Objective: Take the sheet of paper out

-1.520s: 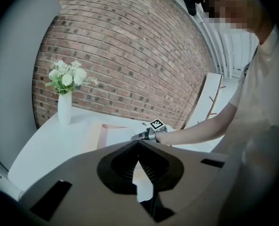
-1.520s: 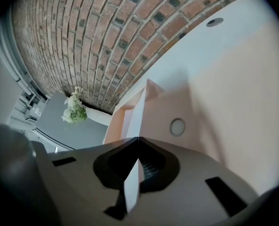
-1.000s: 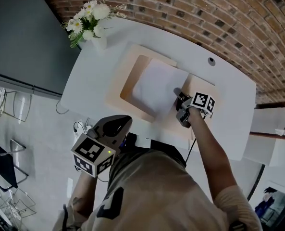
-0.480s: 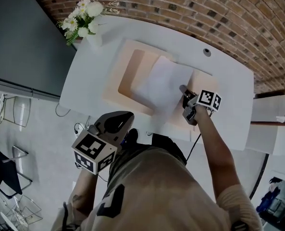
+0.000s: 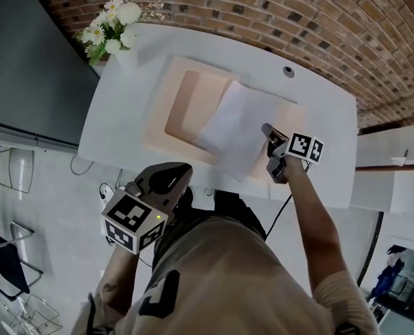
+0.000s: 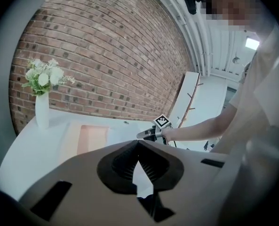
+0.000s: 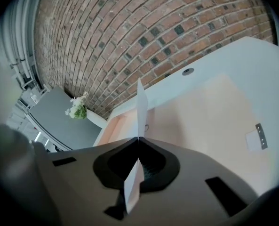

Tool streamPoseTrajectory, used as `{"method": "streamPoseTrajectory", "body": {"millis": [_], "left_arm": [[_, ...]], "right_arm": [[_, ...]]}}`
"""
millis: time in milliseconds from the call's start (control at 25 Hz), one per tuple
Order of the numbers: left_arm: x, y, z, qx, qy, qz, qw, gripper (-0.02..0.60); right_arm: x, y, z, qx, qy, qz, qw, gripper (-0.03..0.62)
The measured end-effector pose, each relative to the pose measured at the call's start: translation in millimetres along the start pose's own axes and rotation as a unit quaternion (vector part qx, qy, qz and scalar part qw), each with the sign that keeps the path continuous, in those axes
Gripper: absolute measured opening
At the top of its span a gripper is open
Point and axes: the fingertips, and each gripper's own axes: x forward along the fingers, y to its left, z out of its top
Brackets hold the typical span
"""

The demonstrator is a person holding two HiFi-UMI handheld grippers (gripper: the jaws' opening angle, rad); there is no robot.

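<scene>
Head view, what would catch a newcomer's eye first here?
The white sheet of paper, pinched at its edge by the right gripper, slanting over the peach tray at the white table's middle. Next, the white flowers at the table's far left corner, against the brick wall.

I see a red brick wall (image 5: 276, 12) behind a white table (image 5: 119, 117) with a round edge. A white vase of flowers (image 5: 112, 37) stands on the table's far left corner. A big dark grey board (image 5: 25, 54) is on the left. The floor (image 5: 60, 187) is light grey, and thin metal chairs (image 5: 1, 253) stand on it. A bright lamp (image 6: 252, 43) glows up high.
</scene>
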Motion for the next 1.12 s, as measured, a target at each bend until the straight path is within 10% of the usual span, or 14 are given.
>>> {"method": "streamPoseTrajectory", "body": {"millis": [520,1120], "left_arm": [[-24.0,21.3,-19.6,-0.015,0.003,-0.013,0.9998,0.014],[-6.5,-10.0,-13.9,0.019,0.029,-0.031,0.9989,0.014]], "right_arm": [[-32.4,32.3,0.6,-0.143,-0.022,-0.062,0.987,0.023],[-92.6,64.9,13.5,-0.181,-0.072,-0.011,0.981,0.023]]}}
